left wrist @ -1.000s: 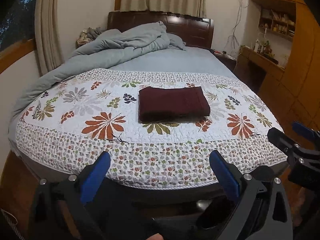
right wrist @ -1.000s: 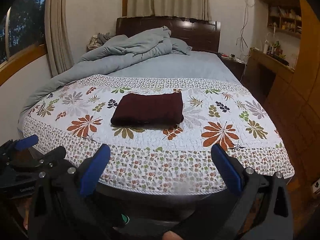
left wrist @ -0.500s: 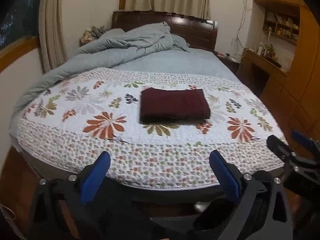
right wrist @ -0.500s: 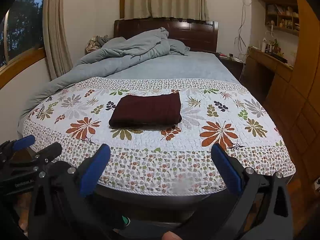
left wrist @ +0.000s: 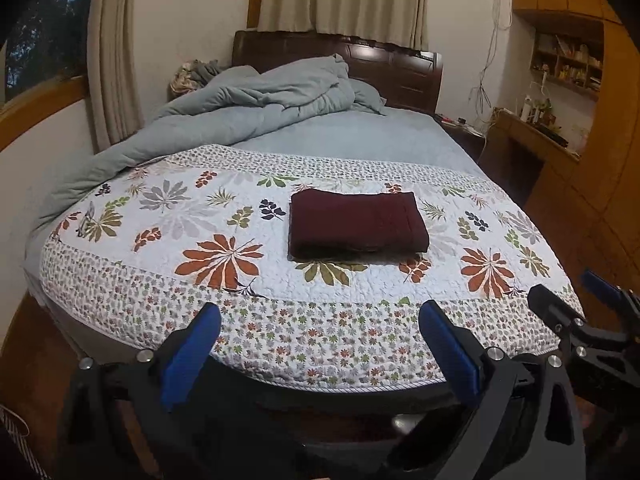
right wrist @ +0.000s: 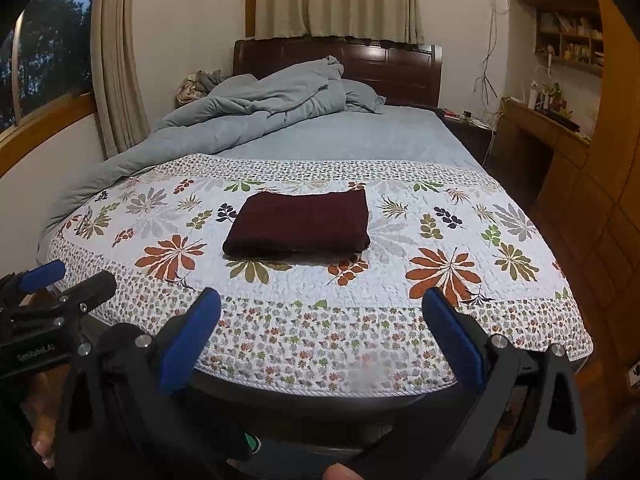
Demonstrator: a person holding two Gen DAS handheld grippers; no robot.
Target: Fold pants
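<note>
Pants point(left wrist: 357, 222) look fully folded: a compact dark maroon rectangle with squared edges, several layers thick, lying flat near the middle of the floral quilt point(left wrist: 224, 280) that covers the foot half of the bed point(right wrist: 360, 136). Judging by that, the folding is done and nothing obvious is left, maybe a last tidy of the edges at most. Left gripper point(left wrist: 320, 344) has its blue-padded fingers spread wide and grips nothing; it hangs off the foot edge of the bed, well apart from the pants. Right gripper point(right wrist: 322, 340) is the same, fingers spread, empty, also back past the quilt edge. Each gripper shows at the side of the other's view, so they sit side by side. Containers: none in play on the bed. The only holder-like thing is the wall shelf point(left wrist: 568, 60) at far right, with small items on it too blurred to name, and bottles on the desk point(right wrist: 540, 120) below. A rumpled grey-blue duvet point(left wrist: 256, 108) is bunched against the headboard point(right wrist: 400, 68), not touching the pants.
</note>
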